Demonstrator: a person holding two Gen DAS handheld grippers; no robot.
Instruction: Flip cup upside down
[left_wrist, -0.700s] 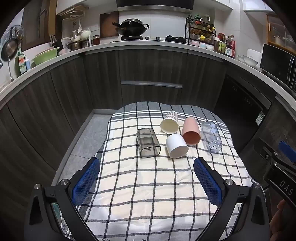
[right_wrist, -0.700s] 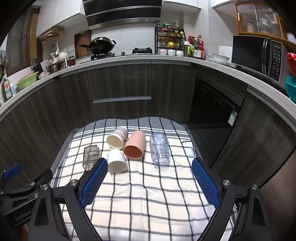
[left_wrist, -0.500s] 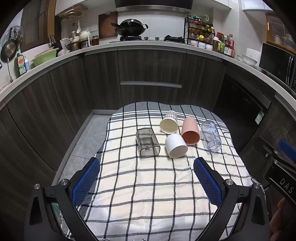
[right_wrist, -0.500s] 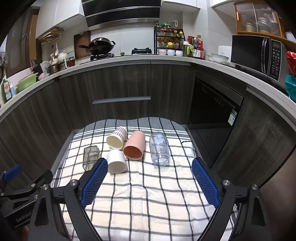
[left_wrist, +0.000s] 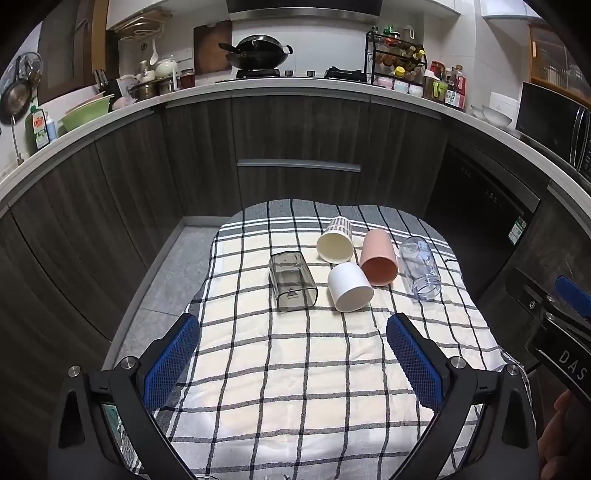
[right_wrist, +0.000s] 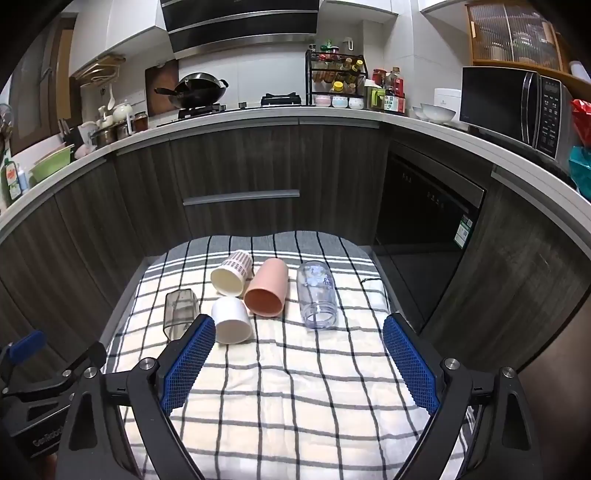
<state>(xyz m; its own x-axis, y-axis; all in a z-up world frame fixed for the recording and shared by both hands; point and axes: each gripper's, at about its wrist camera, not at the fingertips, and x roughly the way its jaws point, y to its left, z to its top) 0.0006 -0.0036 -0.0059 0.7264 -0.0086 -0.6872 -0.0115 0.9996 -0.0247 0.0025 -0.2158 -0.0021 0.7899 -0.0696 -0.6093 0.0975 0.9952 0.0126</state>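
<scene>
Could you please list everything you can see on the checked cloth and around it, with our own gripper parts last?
Checked cloth: 1, cream with black lines, covering the table.
Smoky cup: 1, grey transparent, on its side, leftmost.
White cup: 1, white, on its side, centre front.
Patterned cup: 1, cream, on its side, behind.
Pink cup: 1, pink, on its side.
Clear cup: 1, transparent, on its side, rightmost.
Wok: 1, black, on the stove.
Microwave: 1, black, right counter.
Left gripper: blue fingers, open.
Right gripper: blue fingers, open.

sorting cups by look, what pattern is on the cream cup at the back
Small dark dashes in rows on the cream cup; clearest in the right wrist view.
</scene>
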